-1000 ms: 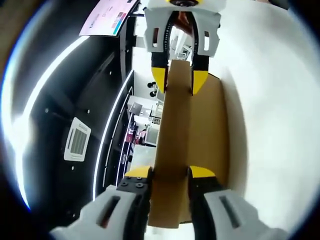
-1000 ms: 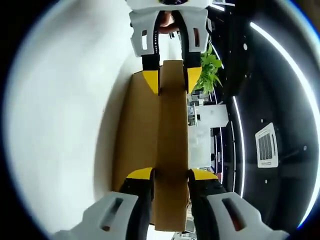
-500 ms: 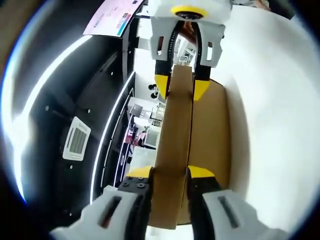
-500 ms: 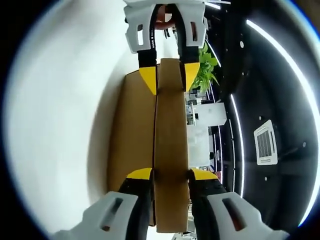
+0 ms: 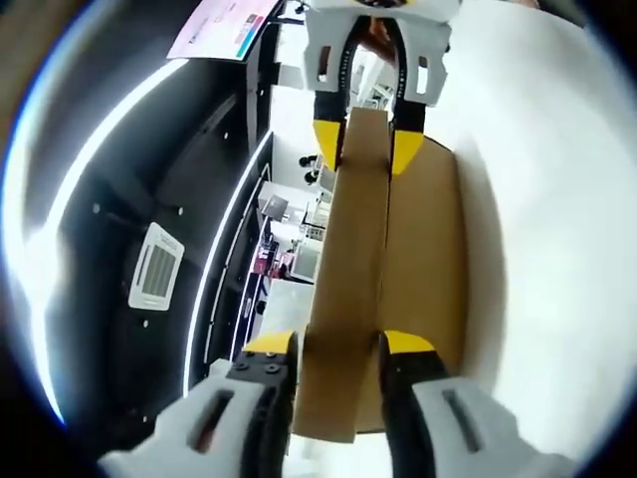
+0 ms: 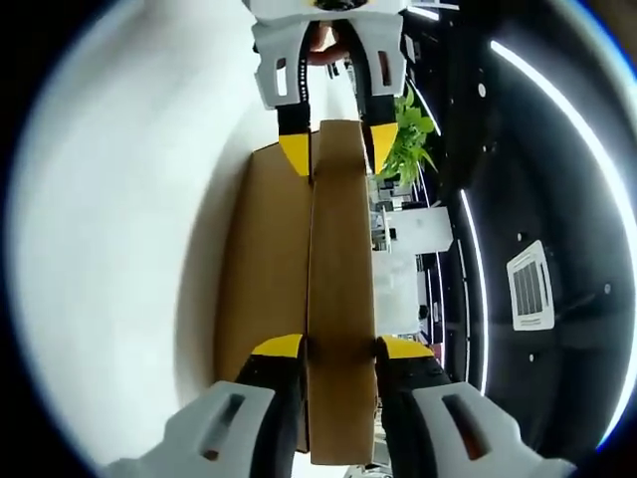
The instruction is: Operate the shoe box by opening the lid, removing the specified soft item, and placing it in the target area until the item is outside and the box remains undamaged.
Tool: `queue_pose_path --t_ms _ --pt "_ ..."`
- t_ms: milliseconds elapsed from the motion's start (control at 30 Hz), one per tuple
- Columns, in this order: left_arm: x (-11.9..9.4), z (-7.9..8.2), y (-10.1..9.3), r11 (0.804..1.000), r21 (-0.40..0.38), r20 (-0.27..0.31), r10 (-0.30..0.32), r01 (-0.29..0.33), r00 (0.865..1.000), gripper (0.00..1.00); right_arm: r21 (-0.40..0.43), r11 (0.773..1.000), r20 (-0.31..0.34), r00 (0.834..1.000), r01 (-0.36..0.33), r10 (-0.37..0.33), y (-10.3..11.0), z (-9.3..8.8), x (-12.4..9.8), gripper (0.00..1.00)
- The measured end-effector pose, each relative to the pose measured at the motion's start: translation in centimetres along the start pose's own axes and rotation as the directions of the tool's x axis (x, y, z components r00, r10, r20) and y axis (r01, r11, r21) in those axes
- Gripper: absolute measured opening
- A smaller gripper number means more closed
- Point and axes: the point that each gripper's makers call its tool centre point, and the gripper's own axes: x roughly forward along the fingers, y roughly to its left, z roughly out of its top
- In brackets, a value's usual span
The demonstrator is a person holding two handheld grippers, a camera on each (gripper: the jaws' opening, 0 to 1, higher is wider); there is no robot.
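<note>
lid [image 5: 348,289] lifted off box [image 5: 423,259] w/ left gripper [image 5: 336,349] & right gripper [image 6: 338,349] fingers clamped on opposite ends, soft item not out yet, placing left.

Brown cardboard shoe-box lid [image 5: 348,299], edge-on, lifted

- Our left claw [image 5: 338,349] grips the near end of the brown lid [image 5: 348,289], a yellow tip on each side of it.
- Our right claw [image 5: 368,149] pinches the far end of the lid.
- The box [image 5: 428,259] lies beside the lid on the white surface [image 5: 547,229].
- We see a ceiling vent [image 5: 154,279].
</note>
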Motion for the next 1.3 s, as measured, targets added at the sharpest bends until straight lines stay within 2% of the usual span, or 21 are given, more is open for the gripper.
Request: queue_pose_path --t_ms 133,300,400,767,1300 --pt "0.0 0.0 0.1 1.0 0.003 0.005 0.003 -0.003 1.0 0.29 -0.007 1.0 -0.002 1.0 -0.001 0.001 0.0 0.0 0.0 0.27" --pt "0.0 0.1 0.5 1.0 0.005 0.016 -0.023 0.023 1.0 0.29 -0.007 1.0 -0.003 1.0 -0.01 0.01 -0.3 0.0 0.0 0.27" --pt "-0.1 0.2 0.7 0.996 -0.059 0.03 -0.062 0.064 0.998 0.29 0.016 1.0 -0.004 1.0 -0.013 0.013 -0.6 0.0 0.1 0.27" --pt "-0.1 0.2 1.1 0.996 -0.037 0.03 -0.078 0.08 0.996 0.29 0.013 1.0 -0.004 1.0 0.006 -0.006 -1.0 0.0 0.3 0.27" --pt "0.0 0.2 1.4 0.993 -0.055 0.057 -0.102 0.105 0.993 0.29 0.021 0.999 -0.005 1.0 -0.024 0.024 -1.3 0.0 0.2 0.27"
